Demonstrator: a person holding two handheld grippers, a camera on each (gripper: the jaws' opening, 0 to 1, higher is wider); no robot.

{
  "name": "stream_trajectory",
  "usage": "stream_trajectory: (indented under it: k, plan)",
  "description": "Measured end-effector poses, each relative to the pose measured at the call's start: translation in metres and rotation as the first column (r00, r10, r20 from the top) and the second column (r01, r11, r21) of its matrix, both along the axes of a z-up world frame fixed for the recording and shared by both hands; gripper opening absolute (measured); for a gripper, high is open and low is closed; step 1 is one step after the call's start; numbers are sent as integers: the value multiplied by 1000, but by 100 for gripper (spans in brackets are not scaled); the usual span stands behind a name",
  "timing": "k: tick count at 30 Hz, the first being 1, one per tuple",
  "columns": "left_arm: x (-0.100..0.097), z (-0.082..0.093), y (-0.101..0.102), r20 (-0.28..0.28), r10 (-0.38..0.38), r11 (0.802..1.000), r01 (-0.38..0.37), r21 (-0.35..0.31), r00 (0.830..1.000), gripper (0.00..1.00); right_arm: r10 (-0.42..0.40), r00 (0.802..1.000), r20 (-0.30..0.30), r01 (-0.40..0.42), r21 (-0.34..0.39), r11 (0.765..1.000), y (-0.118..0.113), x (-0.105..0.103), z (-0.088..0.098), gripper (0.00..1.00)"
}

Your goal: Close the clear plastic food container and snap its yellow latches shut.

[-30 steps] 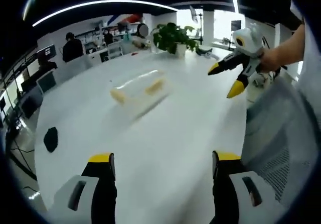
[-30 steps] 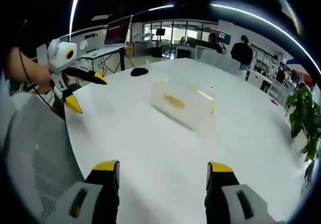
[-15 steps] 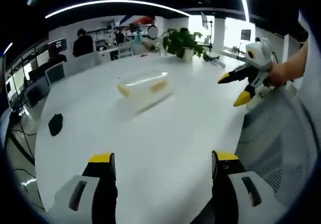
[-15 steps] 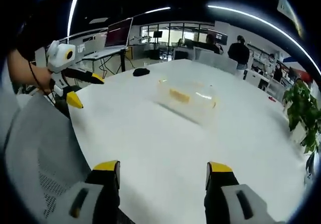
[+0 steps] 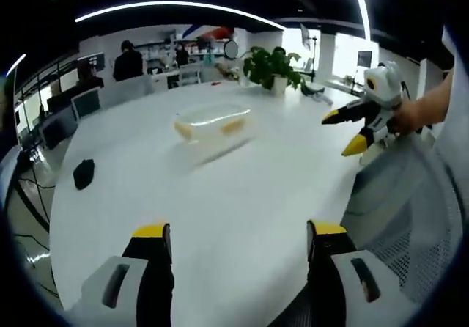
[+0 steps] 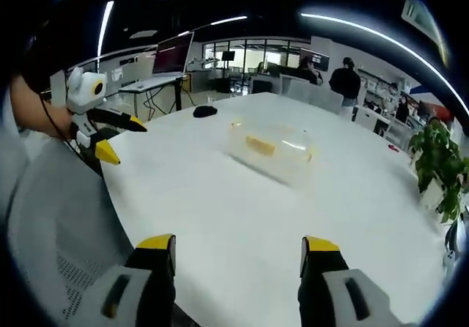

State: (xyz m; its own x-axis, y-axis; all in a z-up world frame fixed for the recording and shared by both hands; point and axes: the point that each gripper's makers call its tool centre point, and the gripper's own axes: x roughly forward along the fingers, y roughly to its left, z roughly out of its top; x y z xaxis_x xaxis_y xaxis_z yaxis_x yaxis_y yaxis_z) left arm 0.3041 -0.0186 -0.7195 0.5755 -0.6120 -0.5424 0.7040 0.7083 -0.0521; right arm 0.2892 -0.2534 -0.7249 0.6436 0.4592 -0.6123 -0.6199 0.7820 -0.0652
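A clear plastic food container with yellow latches stands on the white table, well beyond my left gripper, which is open with nothing between its jaws. In the right gripper view the same container sits ahead of my right gripper, also open and empty. The right gripper comes into the left gripper view from the right, held by a hand, jaws apart. The left gripper appears at the left of the right gripper view, also apart. Both grippers hover near the table's edge, far from the container.
A black computer mouse lies on the table's left side, also seen as a mouse beyond the container. A potted plant stands at the far end. A grey mesh chair is beside the table edge. People stand at desks behind.
Both cameras have drawn back and risen a little, so the container looks smaller and farther. The container itself has not moved. Both grippers stay open.
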Motion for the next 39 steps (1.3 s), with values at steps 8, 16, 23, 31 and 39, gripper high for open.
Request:
stream_trajectory:
  k: [8, 16, 23, 31, 39]
  plan:
    - [-2, -1, -2, 15, -18, 1000, 18, 18, 1000, 72, -24, 1000, 6, 24, 18, 1000, -3, 2, 2, 68]
    - [0, 0, 1, 13, 0, 1000, 0, -4, 1000, 71, -29, 999, 19, 29, 10, 1000, -4, 3, 3, 67]
    - [0, 0, 1, 20, -1, 1000, 1, 5, 1000, 70, -28, 999, 20, 28, 12, 1000, -3, 3, 3, 67]
    - [0, -1, 0, 12, -5, 1000, 5, -3, 1000, 70, -14, 1000, 22, 15, -7, 1000, -3, 3, 2, 66]
    - [-2, -4, 0, 9, -15, 1000, 15, 17, 1000, 69, -11, 1000, 23, 11, -10, 1000, -3, 2, 2, 65]
